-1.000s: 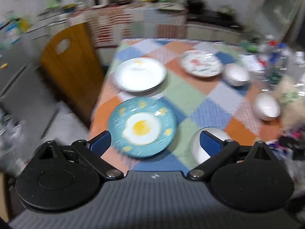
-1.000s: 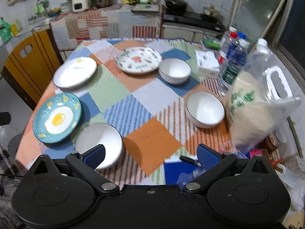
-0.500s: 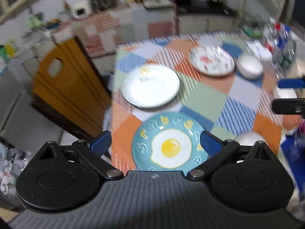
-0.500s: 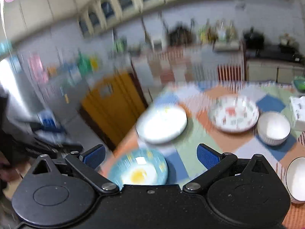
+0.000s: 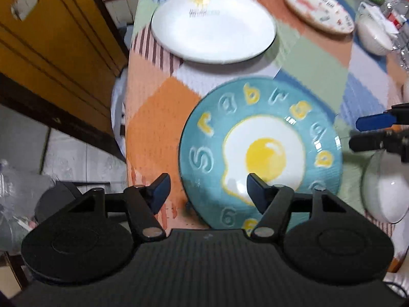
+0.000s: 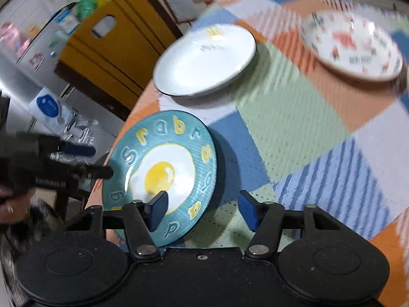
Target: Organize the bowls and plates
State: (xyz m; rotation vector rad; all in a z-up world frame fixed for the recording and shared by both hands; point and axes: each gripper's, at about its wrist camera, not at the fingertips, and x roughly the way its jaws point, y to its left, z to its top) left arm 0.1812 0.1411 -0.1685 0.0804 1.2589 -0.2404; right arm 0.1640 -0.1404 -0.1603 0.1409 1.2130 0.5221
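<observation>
A teal plate with a fried-egg picture [image 5: 260,153] lies near the table's near-left edge; it also shows in the right wrist view [image 6: 163,176]. My left gripper [image 5: 207,192] is open, its jaws astride the plate's near-left rim. My right gripper [image 6: 202,208] is open, its jaws astride the plate's opposite rim. Neither is closed on it. A white plate [image 5: 213,26] lies beyond it, and a patterned red-and-white plate [image 5: 318,7] farther right. A white bowl [image 5: 374,34] sits at the far right and another [image 5: 388,186] at the near right.
The table wears a checkered cloth [image 6: 294,117]. A yellow wooden chair back [image 5: 43,33] stands close to the table's left edge. Clear bottles [image 5: 401,25] crowd the far right. A fridge [image 6: 33,43] stands behind the chair.
Both grippers have dropped and closed in on the teal plate from opposite sides. Their jaws have narrowed but stay open. The plates and bowls have not moved.
</observation>
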